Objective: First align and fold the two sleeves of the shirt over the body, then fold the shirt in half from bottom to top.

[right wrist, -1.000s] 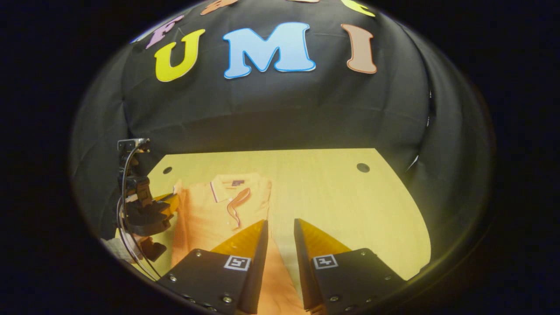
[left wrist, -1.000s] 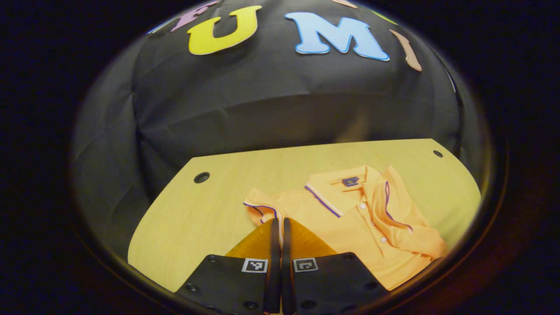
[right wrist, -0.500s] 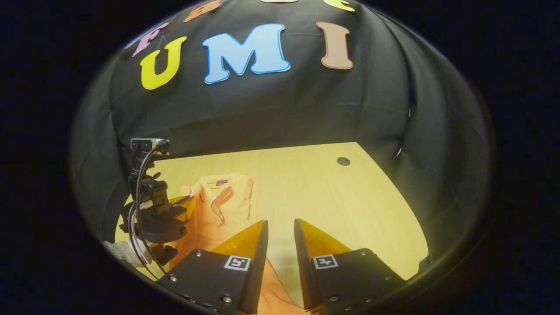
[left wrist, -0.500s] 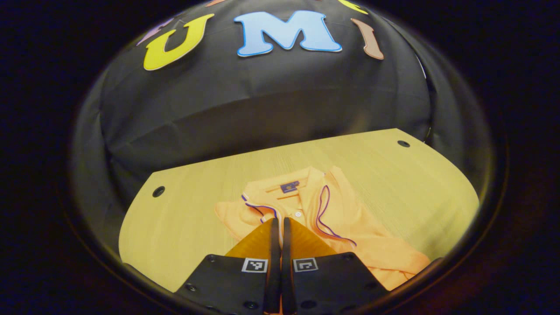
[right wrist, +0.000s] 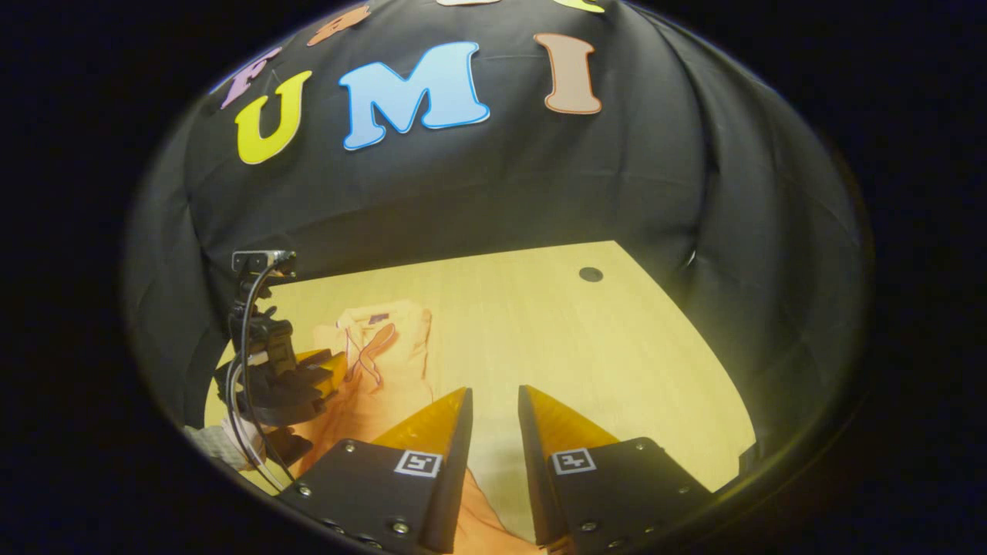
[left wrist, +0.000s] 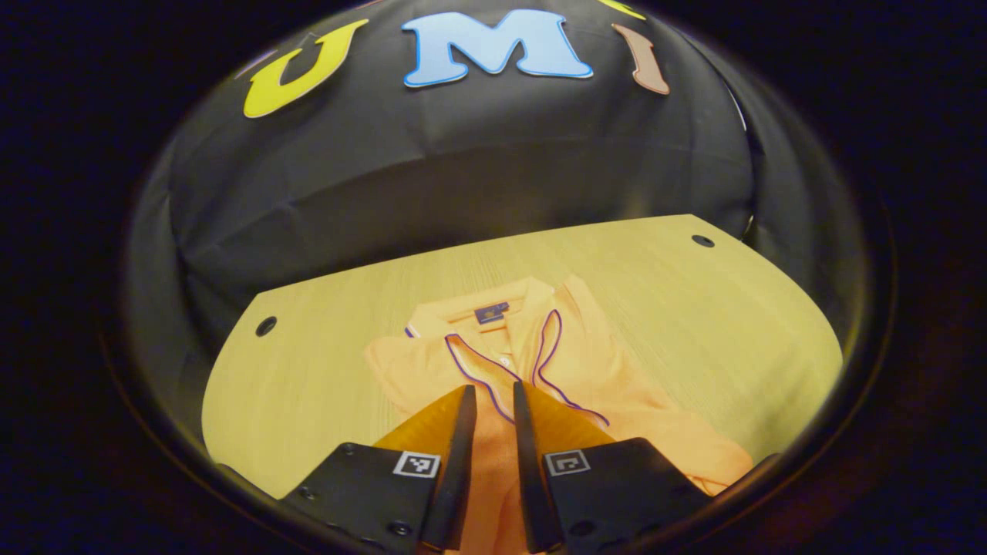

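Shirt (left wrist: 493, 362) lies flat on the desk (left wrist: 324, 370), collar toward the booth wall, both purple-trimmed sleeves crossed over its body. My left claw (left wrist: 490, 397) hangs just above the orange cloth, fingers slightly apart, nothing between them. My right claw (right wrist: 493, 401) sits off by the shirt's right edge, fingers apart over bare wood.

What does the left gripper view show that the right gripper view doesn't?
Left gripper view: the collar label and both purple-trimmed sleeves folded over the shirt, with the left tongs open above them. Right gripper view: those tongs seen from outside with their cable, and the right tongs open, with shirt fabric below them. Shared: the orange shirt on the wooden table.
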